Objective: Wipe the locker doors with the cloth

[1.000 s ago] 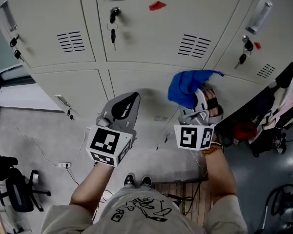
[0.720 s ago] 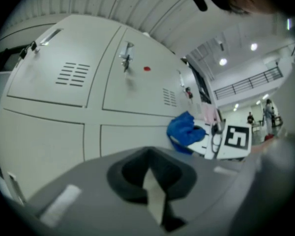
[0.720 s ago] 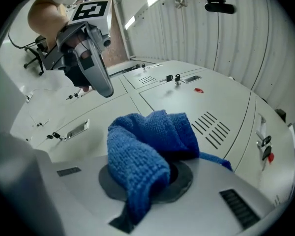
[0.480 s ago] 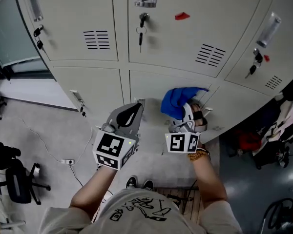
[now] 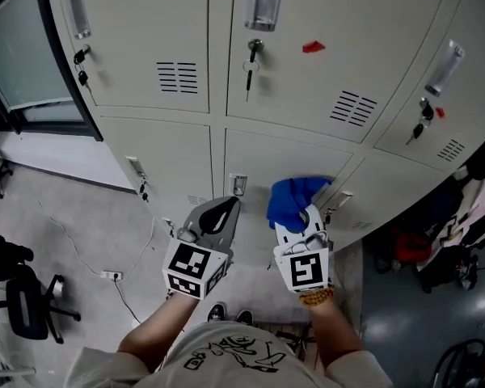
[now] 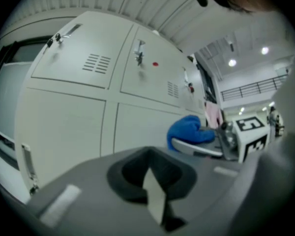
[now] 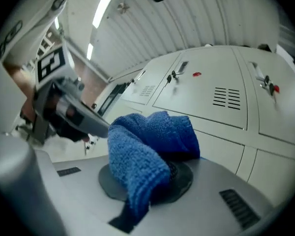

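The blue cloth [image 5: 292,200] hangs bunched in my right gripper [image 5: 301,220], which is shut on it. It is held up at the lower middle locker door [image 5: 263,162], near that door's right seam; I cannot tell whether it touches. In the right gripper view the cloth [image 7: 148,149] folds over the jaws of my right gripper [image 7: 146,183] and hides the tips. My left gripper [image 5: 223,213] hovers just left of it, shut and holding nothing. From the left gripper view the cloth [image 6: 189,131] shows to the right of my left gripper [image 6: 151,185].
Keys [image 5: 248,69] hang from the upper middle door's lock, with a red sticker [image 5: 313,47] beside them. More keyed locks sit on the neighbouring doors. Clothes and bags [image 5: 467,217] crowd the right. An office chair [image 5: 23,307] and a floor cable [image 5: 121,277] lie at the left.
Both grippers have come down from the seam under the upper doors to the lower row. The cloth moved down and left with the right gripper. The left gripper stayed shut.
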